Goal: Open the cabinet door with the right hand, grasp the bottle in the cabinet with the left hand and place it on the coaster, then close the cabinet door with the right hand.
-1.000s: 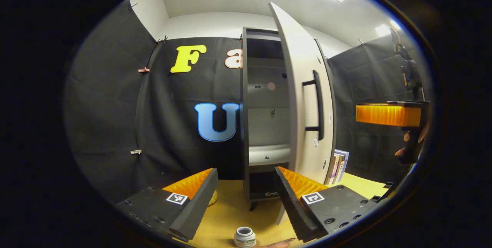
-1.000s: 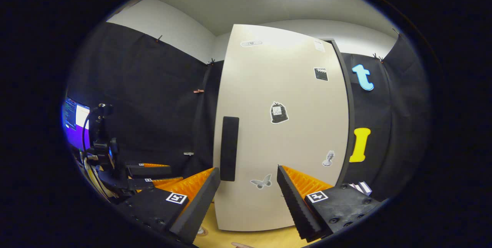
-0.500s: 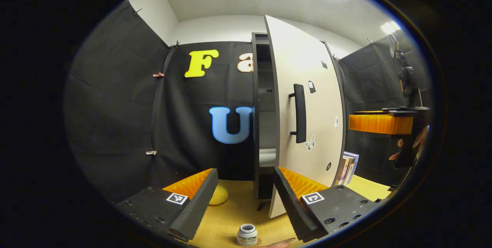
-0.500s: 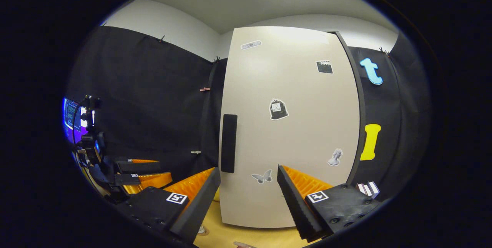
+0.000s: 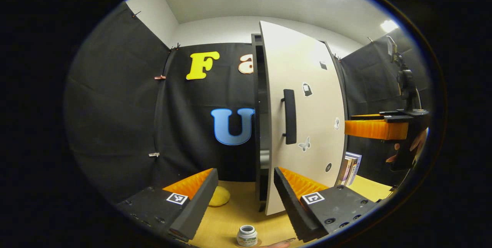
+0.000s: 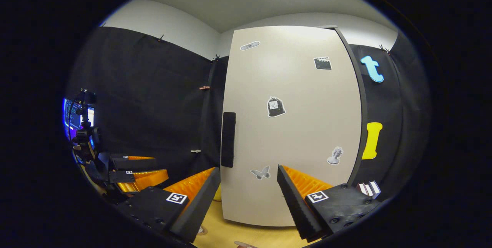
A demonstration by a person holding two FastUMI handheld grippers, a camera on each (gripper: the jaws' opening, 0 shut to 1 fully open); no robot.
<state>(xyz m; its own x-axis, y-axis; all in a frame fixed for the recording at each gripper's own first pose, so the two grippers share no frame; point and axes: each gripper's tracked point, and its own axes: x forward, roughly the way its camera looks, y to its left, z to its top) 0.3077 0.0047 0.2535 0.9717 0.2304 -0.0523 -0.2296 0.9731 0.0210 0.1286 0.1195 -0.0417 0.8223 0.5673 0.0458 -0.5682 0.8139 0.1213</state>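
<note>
The white cabinet door [image 5: 303, 117] with its black handle [image 5: 289, 116] stands almost shut, leaving a narrow dark gap [image 5: 262, 125] at its left edge. A small white bottle [image 5: 246, 235] stands on the yellow table just in front of my left gripper [image 5: 242, 202], which is open and empty. A brown coaster edge [image 5: 256, 244] peeks out under the bottle. My right gripper [image 6: 246, 202] is open and faces the door [image 6: 292, 125] near its handle [image 6: 228, 139]. In the left gripper view the right gripper [image 5: 376, 129] hovers to the right of the door, held by a hand.
A yellow rounded object [image 5: 220, 196] lies on the table left of the cabinet. Books [image 5: 349, 167] lean against the cabinet's right side. In the right gripper view the left gripper [image 6: 134, 169] sits at the far left, below a camera stand [image 6: 85, 132].
The door has swung from wide open to nearly shut, hiding the shelves. The right gripper followed it. The bottle has stayed put on the table.
</note>
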